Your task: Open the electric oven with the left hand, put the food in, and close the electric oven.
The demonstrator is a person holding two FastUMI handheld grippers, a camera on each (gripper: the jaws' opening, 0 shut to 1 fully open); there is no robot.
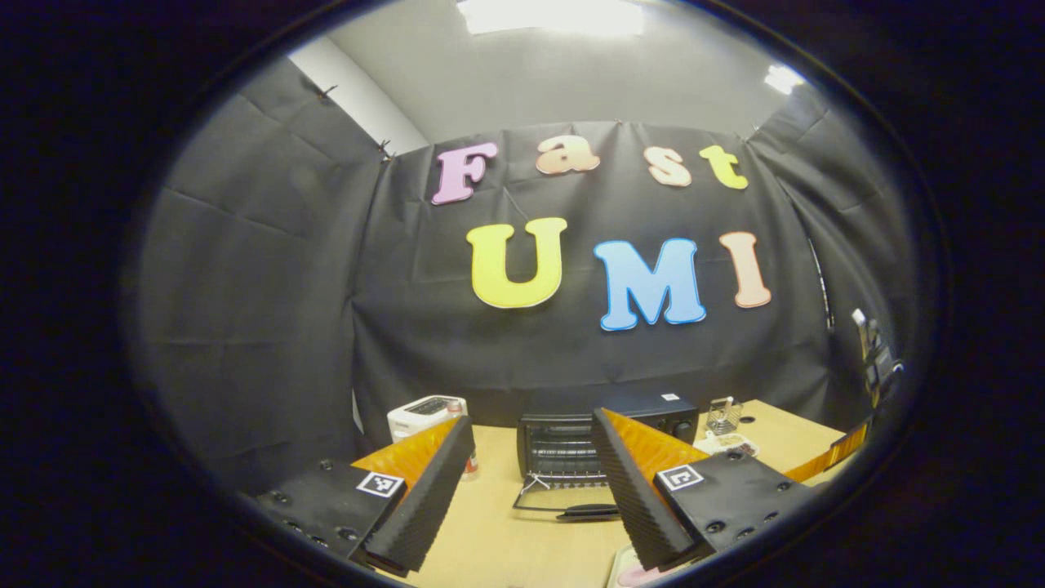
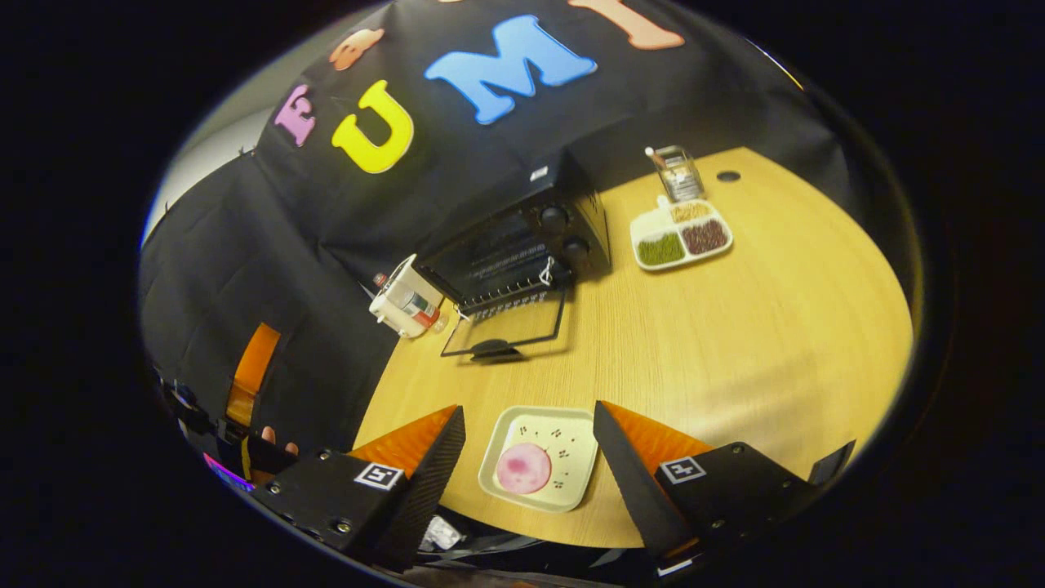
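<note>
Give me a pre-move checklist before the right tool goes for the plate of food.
1. Black electric oven door folded down open: ok.
2. Square cream plate with round pink food lying between the right tool fingers: ok.
3. Right tool open: ok.
4. Left tool open, holding nothing: ok.
5. Wooden table bare between plate and door: ok.
6. Free space inside the oven: cannot tell.
</note>
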